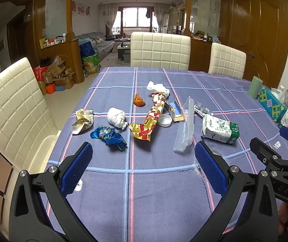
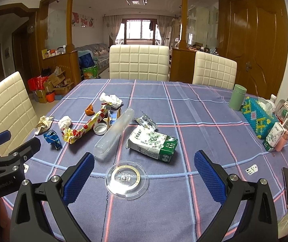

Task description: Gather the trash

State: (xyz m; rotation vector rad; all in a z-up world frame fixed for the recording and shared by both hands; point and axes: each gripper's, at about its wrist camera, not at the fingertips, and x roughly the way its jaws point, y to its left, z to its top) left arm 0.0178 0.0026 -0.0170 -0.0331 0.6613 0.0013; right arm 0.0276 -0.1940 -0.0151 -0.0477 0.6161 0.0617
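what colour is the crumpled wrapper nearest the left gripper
Shiny blue wrapper with silver patches, clearest in the left wrist view.

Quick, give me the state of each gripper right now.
Left gripper: open, holding nothing, above the tablecloth.
Right gripper: open, holding nothing, fingers either side of the clear round lid.

Trash lies mid worktop (image 2: pixel 204 121): round lid (image 2: pixel 127 179) nearest, carton (image 2: pixel 154 144) just behind it, plastic tray (image 2: pixel 113 134) to carton's left, wrappers (image 2: pixel 52 139) further left. Tissue box (image 2: pixel 258 118) & canister (image 2: pixel 237 97) at far right edge.
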